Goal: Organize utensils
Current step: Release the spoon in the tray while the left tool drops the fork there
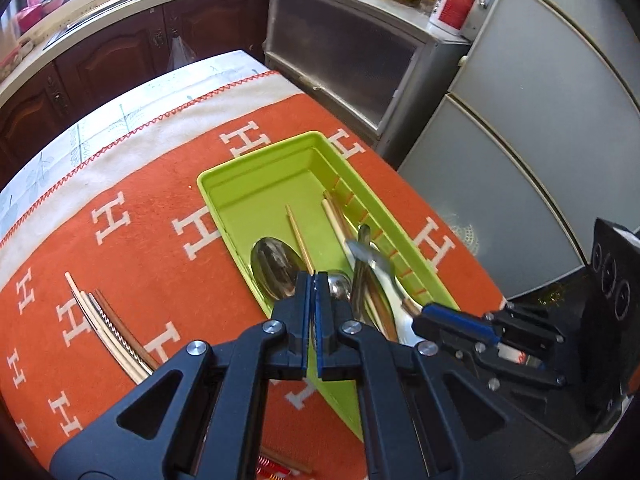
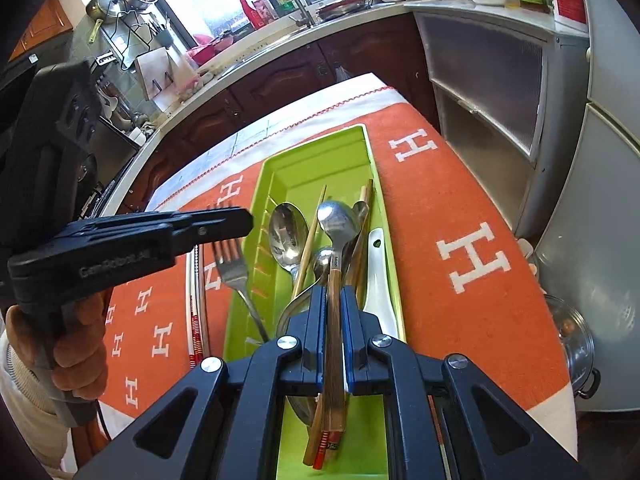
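A green utensil tray (image 1: pixel 240 184) (image 2: pixel 280 168) lies on the orange cloth and holds metal spoons, chopsticks and a white ceramic spoon (image 2: pixel 378 276). My right gripper (image 2: pixel 334 292) is shut on a wooden-handled spoon (image 2: pixel 336 224) whose bowl points away over the tray; it also shows in the left wrist view (image 1: pixel 430 312). My left gripper (image 1: pixel 313 280) is shut and empty above the tray's near edge; it also shows in the right wrist view (image 2: pixel 244 220). A fork (image 2: pixel 232 264) lies against the tray's left rim. Loose chopsticks (image 1: pixel 108 328) lie on the cloth left of the tray.
The table carries an orange cloth with white H letters (image 1: pixel 140 208). A grey cabinet (image 1: pixel 340 56) and a fridge (image 1: pixel 540 120) stand beyond the table's right side. A counter with a sink (image 2: pixel 288 36) runs behind. A pot lid (image 2: pixel 576 344) sits low right.
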`<state>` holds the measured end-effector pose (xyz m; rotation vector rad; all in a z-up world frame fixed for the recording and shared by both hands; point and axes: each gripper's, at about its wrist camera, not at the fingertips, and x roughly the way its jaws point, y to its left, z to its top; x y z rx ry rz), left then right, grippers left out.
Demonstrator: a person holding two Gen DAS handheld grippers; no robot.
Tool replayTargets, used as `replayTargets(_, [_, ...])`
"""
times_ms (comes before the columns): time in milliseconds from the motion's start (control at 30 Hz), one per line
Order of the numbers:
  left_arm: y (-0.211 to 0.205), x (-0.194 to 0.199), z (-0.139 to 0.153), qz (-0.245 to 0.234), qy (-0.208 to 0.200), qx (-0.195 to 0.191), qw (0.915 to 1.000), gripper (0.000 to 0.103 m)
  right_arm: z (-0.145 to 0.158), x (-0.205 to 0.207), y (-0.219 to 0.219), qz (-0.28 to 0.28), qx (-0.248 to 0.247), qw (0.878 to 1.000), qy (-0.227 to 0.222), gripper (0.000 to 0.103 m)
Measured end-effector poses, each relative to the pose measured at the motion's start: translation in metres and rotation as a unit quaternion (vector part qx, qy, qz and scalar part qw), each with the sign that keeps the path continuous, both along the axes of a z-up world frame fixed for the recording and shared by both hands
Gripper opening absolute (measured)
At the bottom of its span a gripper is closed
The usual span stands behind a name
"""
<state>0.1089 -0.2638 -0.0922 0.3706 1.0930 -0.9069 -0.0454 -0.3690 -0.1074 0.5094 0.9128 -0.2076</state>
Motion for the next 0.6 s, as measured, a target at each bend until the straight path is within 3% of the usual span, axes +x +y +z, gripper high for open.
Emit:
replayTargets(267, [0.002,0.010,-0.011,0.029,0.007,0.007,0.9995,0.004,-0.013,0.009,-0.007,-0.010,0.016,1.000,0.009,0.011])
replayTargets(433, [0.008,0.007,0.000,0.040,-0.001,-0.012,0.9991,0.039,-0.010,0.009,-0.003,-0.010,0.013,1.000,0.007,0.017])
replayTargets(600, [0.016,0.000,0.013,0.048,-0.017,-0.016,0.9986,0.039,-0.009,0.010,0.002,-0.009,0.012,1.000,0.004,0.017])
